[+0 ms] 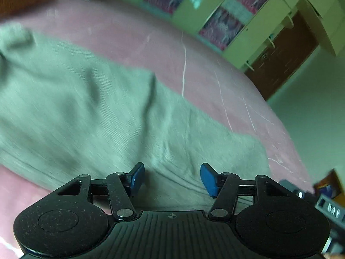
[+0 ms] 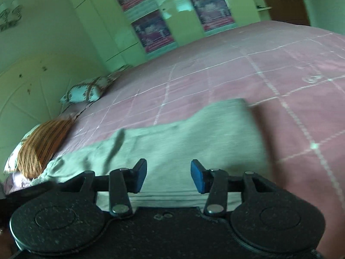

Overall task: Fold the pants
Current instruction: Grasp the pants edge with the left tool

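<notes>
Grey-green pants (image 1: 86,108) lie spread across a pink bedspread (image 1: 151,43), wrinkled and partly doubled over. My left gripper (image 1: 172,179) hovers over the near part of the cloth, its blue pads (image 1: 138,179) apart with nothing pinched between them. In the right wrist view the pants (image 2: 183,142) run from lower left to a squared end at mid right. My right gripper (image 2: 169,176) stands open just above the near edge of the fabric, with only flat cloth showing below the gap. Both views are blurred.
The pink checked bedspread (image 2: 237,69) stretches far beyond the pants. An orange striped pillow (image 2: 43,144) and a patterned pillow (image 2: 82,92) lie at the bed's left end. A pale wardrobe with posters (image 2: 151,30) and a brown door (image 1: 280,64) stand behind.
</notes>
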The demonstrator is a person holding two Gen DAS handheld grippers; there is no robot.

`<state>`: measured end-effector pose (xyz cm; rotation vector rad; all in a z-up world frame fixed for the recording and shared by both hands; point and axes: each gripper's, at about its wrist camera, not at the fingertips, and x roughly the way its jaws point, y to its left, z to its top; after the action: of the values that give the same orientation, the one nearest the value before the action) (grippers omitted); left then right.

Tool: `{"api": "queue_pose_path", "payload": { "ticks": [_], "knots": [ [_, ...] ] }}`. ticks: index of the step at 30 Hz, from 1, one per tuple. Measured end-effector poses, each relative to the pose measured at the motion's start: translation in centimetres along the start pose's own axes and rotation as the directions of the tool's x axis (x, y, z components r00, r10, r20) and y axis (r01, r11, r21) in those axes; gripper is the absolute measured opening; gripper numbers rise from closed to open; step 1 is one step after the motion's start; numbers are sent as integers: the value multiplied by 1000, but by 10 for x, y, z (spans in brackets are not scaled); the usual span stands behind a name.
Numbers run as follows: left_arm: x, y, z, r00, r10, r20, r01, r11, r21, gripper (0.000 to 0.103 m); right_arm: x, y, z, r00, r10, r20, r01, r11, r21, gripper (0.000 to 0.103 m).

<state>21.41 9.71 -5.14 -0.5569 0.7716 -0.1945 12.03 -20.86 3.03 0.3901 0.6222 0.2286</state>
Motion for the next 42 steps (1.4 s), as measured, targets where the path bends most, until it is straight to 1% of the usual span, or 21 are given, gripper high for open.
{"api": "queue_pose_path", "payload": {
  "ticks": [10,12,13,14,15,18,20,22,23,24,25,26,28,30,32,34,35,36,38,40,42],
  "knots": [
    [23,-2,-5,1000,3,-13,-4,997,-71,56,1,-23,-13,1000,20,5,-20,998,57,41],
    [25,0,-2,1000,16,-9,-16,997,-81,35,4,-25,-12,1000,12,-2,-12,998,53,41],
    [27,1,-2,1000,7,-4,-8,996,-91,32,6,-26,-12,1000,3,-15,-2,998,56,41],
    [28,2,-2,1000,3,4,-2,995,-96,21,9,-27,-12,1000,-8,-27,9,998,59,41],
    [27,1,-3,1000,5,15,-3,996,-89,19,11,-28,-13,999,-12,-31,14,998,61,41],
    [14,-7,-8,997,14,72,-10,999,-47,17,14,-29,-14,999,-19,-41,21,998,52,39],
    [-12,-18,-14,986,-1,167,0,1000,10,17,11,-28,-12,999,-6,-33,8,999,43,33],
    [-27,-21,-23,977,32,212,-43,998,48,17,3,-28,-11,1000,25,-2,-25,999,39,30],
    [-21,-15,-28,984,61,169,-68,997,37,17,2,-29,-13,1000,23,2,-23,999,35,31],
    [-9,-6,-33,991,82,104,-84,996,17,18,9,-32,-16,999,-10,-37,12,999,35,30],
    [-2,3,-37,993,73,92,-74,997,-2,19,18,-38,-20,996,-24,-89,28,999,46,26],
    [-1,6,-38,993,60,104,-60,998,-8,19,23,-42,-23,994,-19,-107,25,998,57,26],
    [-3,2,-34,992,68,105,-68,998,-4,20,18,-40,-20,996,-16,-89,21,998,54,25],
    [-13,-4,-31,989,70,131,-72,997,13,20,4,-35,-16,999,-20,-26,21,999,39,28],
    [-26,-13,-27,976,83,200,-94,994,46,20,-7,-31,-10,999,-10,40,10,1000,17,29],
    [-32,-20,-24,965,117,235,-135,989,60,20,2,-35,-10,998,-68,7,68,998,4,27],
    [-33,-22,-19,963,117,243,-136,988,65,20,15,-41,-12,989,-133,-64,133,991,-3,25],
    [-33,-25,-13,958,137,253,-162,984,78,20,23,-48,-13,984,-145,-107,145,989,-6,19],
    [-38,-31,-1,952,133,277,-169,979,111,20,16,-49,-3,991,-113,-69,114,994,4,19],
    [-33,-40,10,957,98,274,-143,979,146,20,9,-48,10,995,-97,-10,97,995,-6,22],
    [-15,-49,18,969,63,238,-104,981,165,20,17,-47,24,995,-101,-2,101,995,-18,20]
  ]
}}
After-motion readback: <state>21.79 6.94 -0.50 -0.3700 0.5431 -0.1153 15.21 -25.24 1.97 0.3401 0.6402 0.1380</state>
